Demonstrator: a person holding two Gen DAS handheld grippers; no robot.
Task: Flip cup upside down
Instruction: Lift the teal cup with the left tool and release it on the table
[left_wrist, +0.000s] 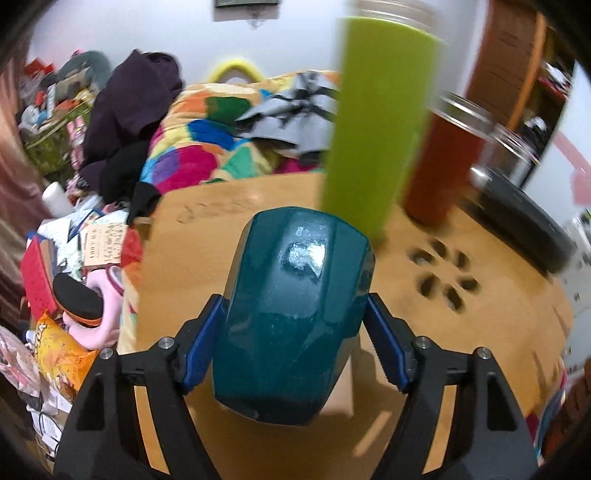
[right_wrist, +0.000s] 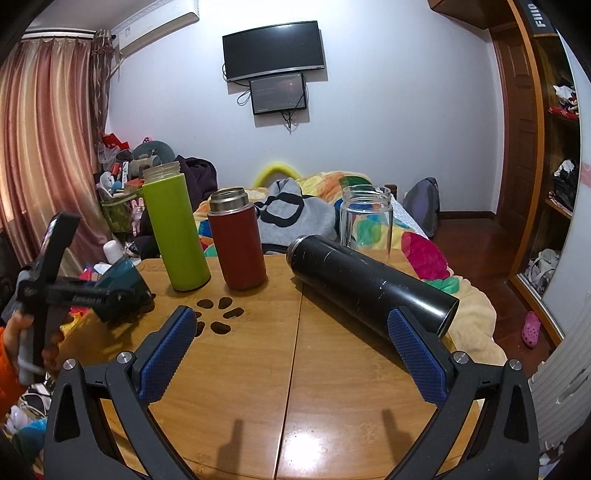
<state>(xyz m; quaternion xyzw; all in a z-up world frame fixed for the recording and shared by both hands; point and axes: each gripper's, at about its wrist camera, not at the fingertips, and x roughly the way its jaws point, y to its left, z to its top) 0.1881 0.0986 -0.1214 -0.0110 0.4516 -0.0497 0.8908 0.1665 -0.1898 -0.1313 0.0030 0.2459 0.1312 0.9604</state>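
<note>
A faceted teal cup (left_wrist: 291, 314) is clamped between the blue pads of my left gripper (left_wrist: 295, 328), held tilted above the wooden table (left_wrist: 207, 258). In the right wrist view the teal cup (right_wrist: 122, 284) and left gripper (right_wrist: 88, 295) show at the table's left edge, held by a hand. My right gripper (right_wrist: 295, 354) is open and empty over the table's near side, its pads wide apart.
A tall green bottle (right_wrist: 175, 229), a red flask (right_wrist: 236, 240) and a clear glass jar (right_wrist: 365, 218) stand at the back of the table (right_wrist: 295, 387). A black flask (right_wrist: 369, 280) lies on its side at right. A cluttered bed (right_wrist: 332, 206) lies beyond.
</note>
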